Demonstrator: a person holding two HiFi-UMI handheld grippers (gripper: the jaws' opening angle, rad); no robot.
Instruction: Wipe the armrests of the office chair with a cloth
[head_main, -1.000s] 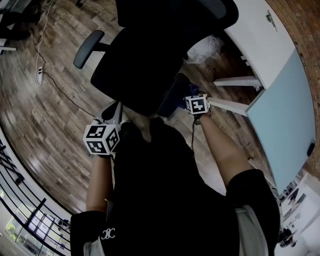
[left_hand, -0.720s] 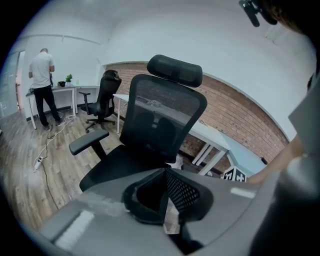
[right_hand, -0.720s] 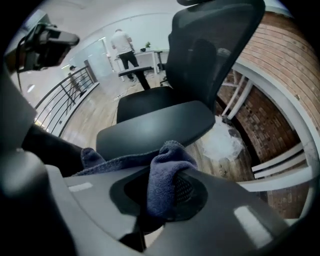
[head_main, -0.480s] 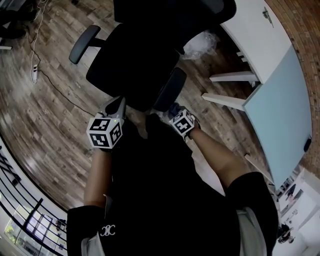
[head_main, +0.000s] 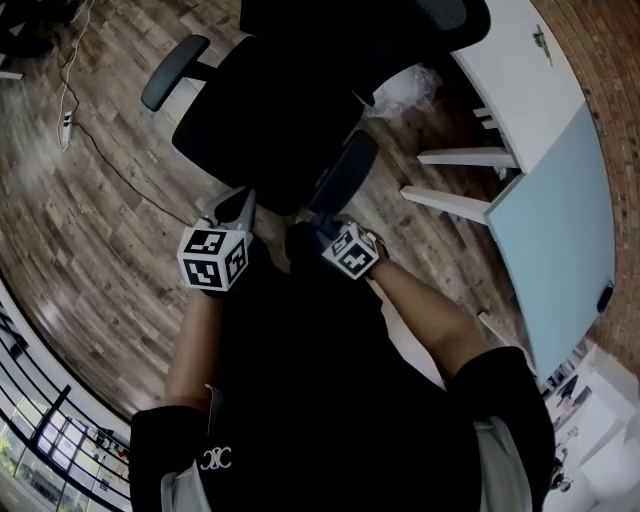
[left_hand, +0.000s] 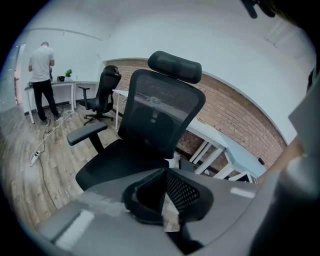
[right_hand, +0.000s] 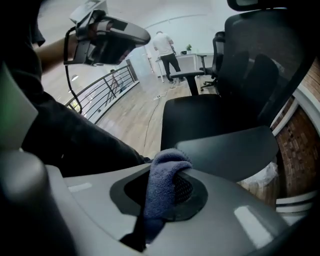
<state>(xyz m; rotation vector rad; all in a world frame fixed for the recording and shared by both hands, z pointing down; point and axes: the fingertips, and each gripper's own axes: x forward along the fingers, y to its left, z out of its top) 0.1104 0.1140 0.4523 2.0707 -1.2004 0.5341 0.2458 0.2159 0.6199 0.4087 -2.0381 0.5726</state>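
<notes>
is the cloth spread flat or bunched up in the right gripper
Bunched. The blue cloth is pinched as a folded wad between the right gripper's jaws, humping over their tips, not laid flat on the armrest.

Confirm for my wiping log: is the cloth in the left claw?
No, the blue cloth sits pinched in the right claw; the left claw holds nothing.

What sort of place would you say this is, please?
Most likely an open-plan office: a black mesh office chair, white desks along a brick wall, and a second office chair by a far desk where a person stands.
</notes>
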